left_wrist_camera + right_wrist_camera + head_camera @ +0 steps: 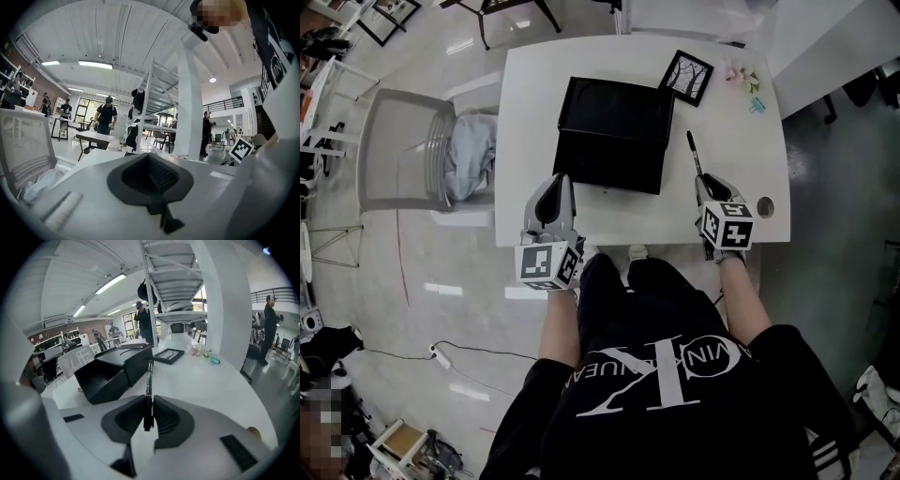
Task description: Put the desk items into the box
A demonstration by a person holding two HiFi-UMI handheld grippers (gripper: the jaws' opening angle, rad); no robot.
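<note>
An open black box (615, 131) (112, 369) lies on the white table (534, 94), its lid folded back behind it. A black pen (694, 153) (149, 380) sticks forward out of my right gripper (704, 181) (148, 401), which is shut on its near end just right of the box. A black picture frame (687, 77) (169, 355) lies flat at the back right, and small pastel items (741, 73) (206, 354) sit beyond it. At the table's front left edge my left gripper (555, 181) (150, 161) is shut and empty, pointing up and away from the table.
A small teal object (757, 105) lies near the right edge. A round grommet (765, 206) sits in the table's front right corner. A grey chair (403, 150) with a cloth on it stands left of the table. People stand at far tables in the room.
</note>
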